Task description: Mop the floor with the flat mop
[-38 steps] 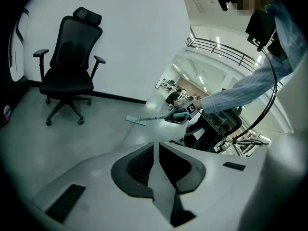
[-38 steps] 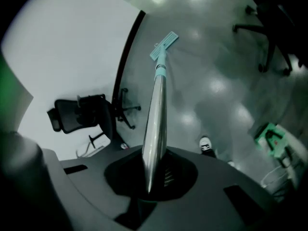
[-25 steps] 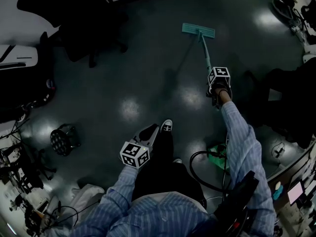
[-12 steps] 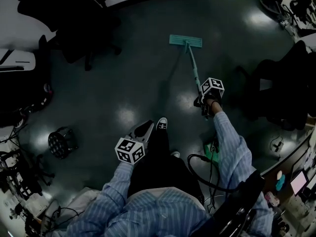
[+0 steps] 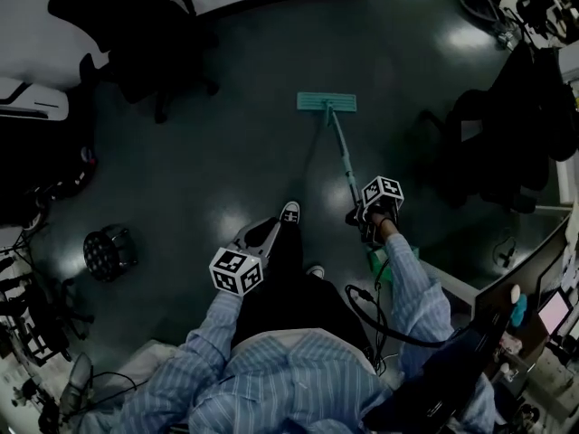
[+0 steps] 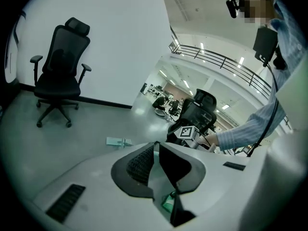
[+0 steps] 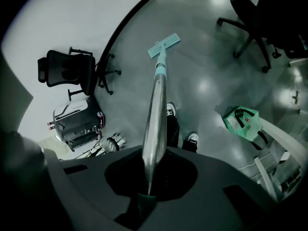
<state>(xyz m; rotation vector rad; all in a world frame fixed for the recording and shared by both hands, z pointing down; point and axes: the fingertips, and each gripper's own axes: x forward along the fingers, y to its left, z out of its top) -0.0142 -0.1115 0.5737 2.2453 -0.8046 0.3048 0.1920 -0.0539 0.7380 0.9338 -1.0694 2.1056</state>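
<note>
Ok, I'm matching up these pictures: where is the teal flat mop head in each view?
Head view: the teal flat mop head sits upper middle.
Left gripper view: mop head small, left of centre, beyond the jaws.
Right gripper view: mop head upper middle, at the silver metal handle's far end.
Shared landmark: the black office chair.

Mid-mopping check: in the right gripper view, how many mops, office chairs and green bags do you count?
mop: 1
office chairs: 2
green bag: 1
Total: 4
</note>
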